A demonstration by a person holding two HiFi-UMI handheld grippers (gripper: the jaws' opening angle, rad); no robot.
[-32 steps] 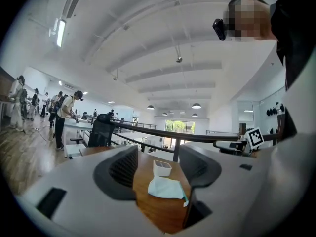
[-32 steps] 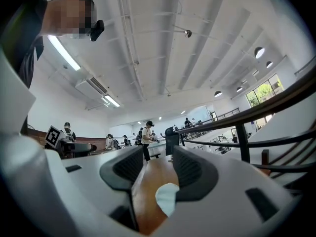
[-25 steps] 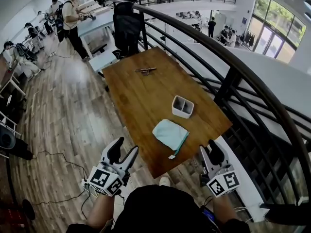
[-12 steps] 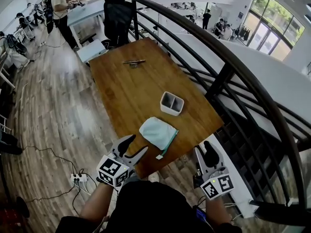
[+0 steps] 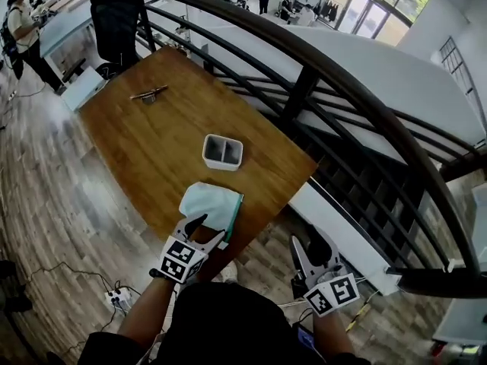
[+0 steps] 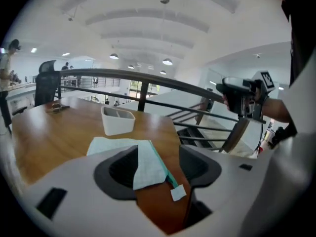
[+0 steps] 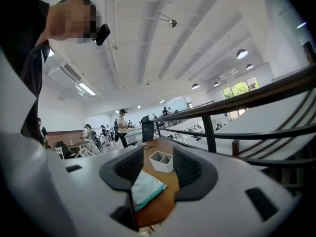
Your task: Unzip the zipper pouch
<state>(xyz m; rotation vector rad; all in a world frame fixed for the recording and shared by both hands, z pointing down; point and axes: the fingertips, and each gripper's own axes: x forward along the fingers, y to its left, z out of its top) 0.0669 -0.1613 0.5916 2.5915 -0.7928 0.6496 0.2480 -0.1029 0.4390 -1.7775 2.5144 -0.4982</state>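
A pale mint zipper pouch [image 5: 209,202] lies flat near the front edge of the wooden table [image 5: 144,143]. A teal zipper [image 6: 161,163] runs along its right side and ends in a small white tag [image 6: 178,192]. My left gripper [image 5: 209,228] is open, low over the pouch's near end, and the pouch [image 6: 129,152] shows between its jaws without the pads pressing on it. My right gripper [image 5: 310,242] hangs open off the table's front right corner with nothing between its jaws. In the right gripper view the pouch [image 7: 146,186] lies ahead.
A white two-compartment box [image 5: 223,151] stands just beyond the pouch. A small metal object [image 5: 150,93] lies at the table's far end. A black railing [image 5: 304,82] runs along the table's right side with a drop behind it. A power strip [image 5: 120,298] lies on the floor at the left.
My left gripper has come forward and down from beside the table to the pouch's near end. The right gripper has shifted slightly. The head view has swung right.
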